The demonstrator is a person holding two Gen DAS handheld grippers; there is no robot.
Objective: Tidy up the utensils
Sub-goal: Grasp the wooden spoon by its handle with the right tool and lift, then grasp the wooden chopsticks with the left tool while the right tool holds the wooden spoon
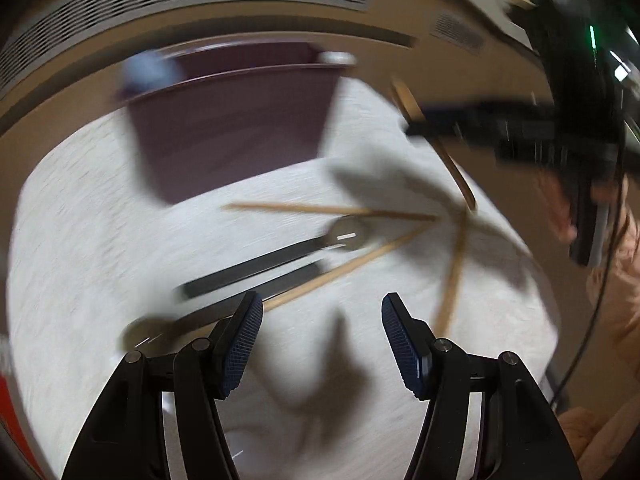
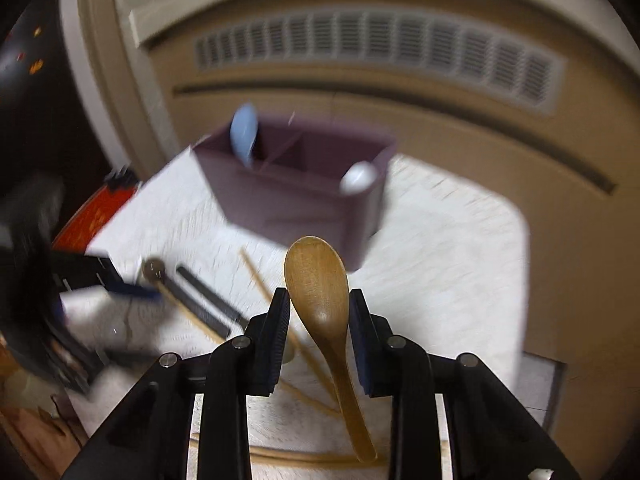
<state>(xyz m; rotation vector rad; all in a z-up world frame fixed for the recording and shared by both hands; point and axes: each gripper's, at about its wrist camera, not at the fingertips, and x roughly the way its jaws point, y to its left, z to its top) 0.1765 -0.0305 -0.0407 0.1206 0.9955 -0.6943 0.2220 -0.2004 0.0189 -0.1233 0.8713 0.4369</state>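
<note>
Here the right hand-held gripper (image 2: 320, 300) apparently clamps the wooden spoon (image 2: 318, 280).

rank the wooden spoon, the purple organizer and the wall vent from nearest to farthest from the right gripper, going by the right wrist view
1. wooden spoon, between the right gripper's jaws
2. purple organizer, just beyond the spoon's bowl on the white mat
3. wall vent, behind the organizer

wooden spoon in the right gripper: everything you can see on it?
The wooden spoon is one piece of honey-brown, smooth-finished wood: oval bowl, narrowing neck, slim handle. The right gripper is shut on it at the bowl's base, bowl pointing ahead toward the purple caddy, hollow side facing the camera, handle trailing back. It looks lifted off the white mat.
</note>
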